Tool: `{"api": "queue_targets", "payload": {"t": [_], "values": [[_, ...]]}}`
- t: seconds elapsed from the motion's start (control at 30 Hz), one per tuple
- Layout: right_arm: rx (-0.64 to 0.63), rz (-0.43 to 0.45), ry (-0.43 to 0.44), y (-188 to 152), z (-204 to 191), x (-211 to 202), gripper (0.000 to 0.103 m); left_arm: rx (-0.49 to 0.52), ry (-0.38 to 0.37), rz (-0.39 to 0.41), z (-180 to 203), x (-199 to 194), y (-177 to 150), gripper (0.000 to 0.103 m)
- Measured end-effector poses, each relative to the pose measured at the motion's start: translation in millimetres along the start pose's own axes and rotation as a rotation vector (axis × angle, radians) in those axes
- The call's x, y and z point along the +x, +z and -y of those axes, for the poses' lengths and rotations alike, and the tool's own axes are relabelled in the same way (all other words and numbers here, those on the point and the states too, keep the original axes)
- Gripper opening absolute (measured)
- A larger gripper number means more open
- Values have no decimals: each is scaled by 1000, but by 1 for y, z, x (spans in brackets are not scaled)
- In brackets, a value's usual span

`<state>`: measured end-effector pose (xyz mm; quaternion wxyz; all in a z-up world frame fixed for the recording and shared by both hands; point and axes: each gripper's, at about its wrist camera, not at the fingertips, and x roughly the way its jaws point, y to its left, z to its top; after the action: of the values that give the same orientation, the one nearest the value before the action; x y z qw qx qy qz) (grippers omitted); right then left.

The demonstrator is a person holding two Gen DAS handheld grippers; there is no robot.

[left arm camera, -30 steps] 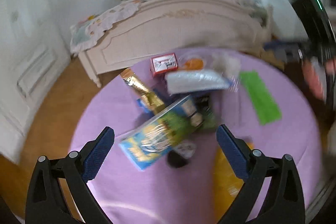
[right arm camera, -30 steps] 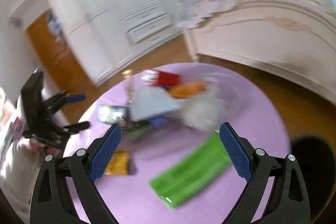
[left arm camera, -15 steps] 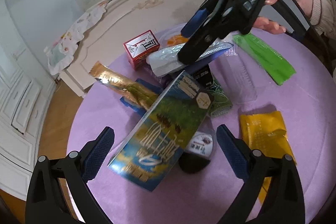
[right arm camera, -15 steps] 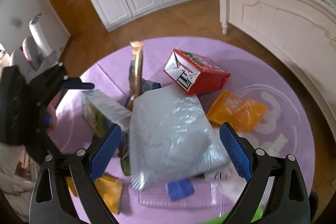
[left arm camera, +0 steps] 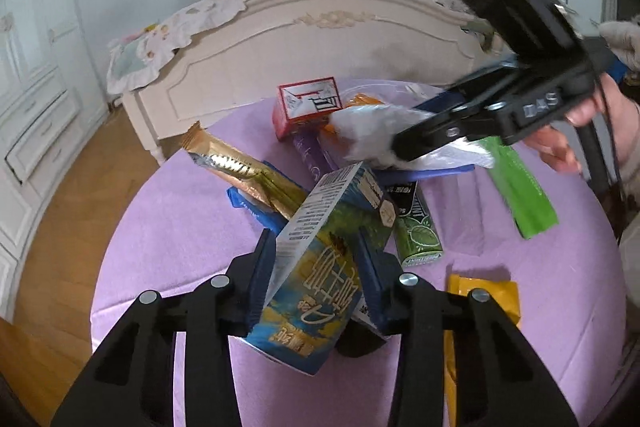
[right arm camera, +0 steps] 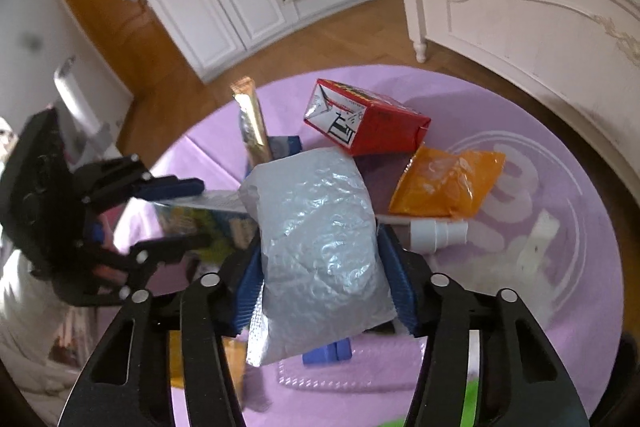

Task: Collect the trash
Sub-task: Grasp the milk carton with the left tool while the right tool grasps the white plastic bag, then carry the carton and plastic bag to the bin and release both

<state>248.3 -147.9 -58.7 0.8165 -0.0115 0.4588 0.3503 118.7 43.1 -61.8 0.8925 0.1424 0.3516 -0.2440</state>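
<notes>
On the round purple table [left arm camera: 160,227] lies a pile of trash. My left gripper [left arm camera: 316,251] has its jaws closing on a blue, yellow and green carton [left arm camera: 336,227], and both blue pads touch its sides. The carton tilts up over the pile. My right gripper [right arm camera: 320,247] has its jaws closing on a crinkled silver plastic bag [right arm camera: 320,227], with a pad pressed into each side. In the left wrist view, the right gripper [left arm camera: 408,131] holds that bag [left arm camera: 368,127] behind the carton. The left gripper [right arm camera: 200,213] shows at the left of the right wrist view.
Around the pile lie a red carton [left arm camera: 308,103], a gold wrapper [left arm camera: 244,167], a green mint packet [left arm camera: 418,231], a bright green wrapper [left arm camera: 520,195], a yellow pouch [left arm camera: 480,291], an orange pouch [right arm camera: 448,183] and a white tube [right arm camera: 438,233]. A cream bed footboard [left arm camera: 320,39] stands behind the table.
Both grippers came down onto the pile with wide jaws. The left has since closed around the carton and the right around the silver bag.
</notes>
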Motion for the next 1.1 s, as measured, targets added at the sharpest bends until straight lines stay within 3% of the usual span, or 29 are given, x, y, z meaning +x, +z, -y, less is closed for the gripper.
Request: {"api": "queue_targets", "payload": {"t": [0.17, 0.23, 0.3, 0.4, 0.47, 0.53, 0.6, 0.8, 0.97, 1.1], "values": [[57, 116, 56, -18, 0, -40, 50, 16, 25, -20, 9, -1, 2, 48], [79, 153, 74, -26, 0, -55, 50, 46, 36, -61, 15, 7, 3, 82], [108, 193, 95, -36, -2, -70, 50, 90, 68, -77, 23, 14, 1, 86], [143, 229, 116, -52, 1, -88, 50, 88, 77, -110, 24, 26, 1, 84], [157, 238, 115, -60, 1, -93, 50, 40, 61, -102, 18, 27, 3, 73], [175, 244, 107, -70, 2, -94, 50, -20, 36, -101, 8, 26, 5, 55], [202, 251, 120, -80, 6, -96, 50, -39, 45, -101, 7, 24, 2, 49], [250, 286, 148, -98, 12, -101, 50, -84, 36, -18, 18, -9, 5, 49], [286, 360, 181, -110, 15, -122, 50, -165, -15, 66, 41, -49, 22, 49], [334, 435, 184, -125, 29, -147, 50, -222, -83, 91, 63, -59, 39, 49]]}}
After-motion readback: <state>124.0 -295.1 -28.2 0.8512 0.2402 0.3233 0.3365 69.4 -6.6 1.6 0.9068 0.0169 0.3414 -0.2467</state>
